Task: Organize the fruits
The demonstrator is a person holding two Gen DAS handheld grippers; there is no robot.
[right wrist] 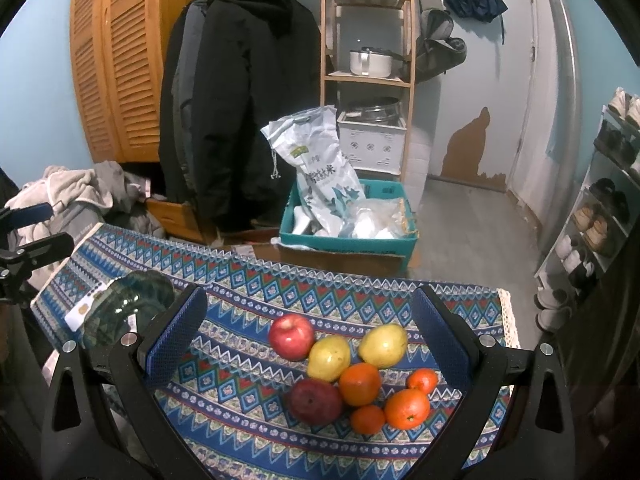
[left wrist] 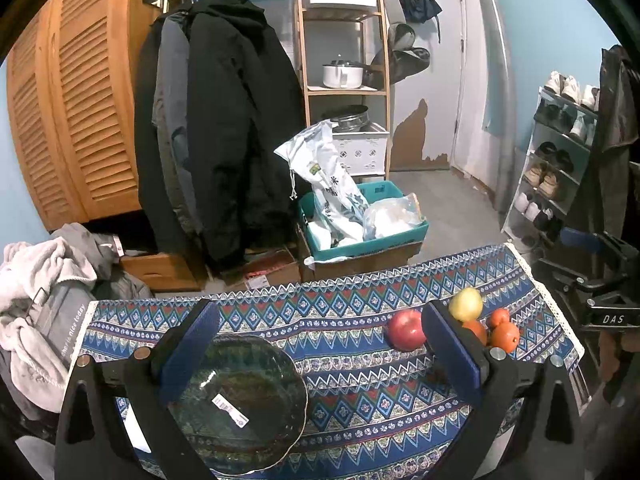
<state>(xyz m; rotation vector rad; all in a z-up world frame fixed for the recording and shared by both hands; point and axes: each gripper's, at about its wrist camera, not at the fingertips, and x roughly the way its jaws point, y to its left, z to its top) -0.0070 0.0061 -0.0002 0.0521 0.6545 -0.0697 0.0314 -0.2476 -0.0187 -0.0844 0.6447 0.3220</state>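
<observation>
Both our tongs gape wide, holding nothing: left tongs (left wrist: pixel 320 344) hang over the bowl (left wrist: pixel 240 404), right tongs (right wrist: pixel 310 336) over the fruit pile (right wrist: pixel 352 376) beside it.

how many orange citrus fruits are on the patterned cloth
4. A large round orange sits mid-pile, another large orange to its right, a small mandarin nearest the camera, and a small mandarin on the far right. None appears hidden.

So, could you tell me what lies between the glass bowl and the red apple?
Only bare patterned tablecloth separates the glass bowl from the red apple, shown in the left wrist view.
</observation>
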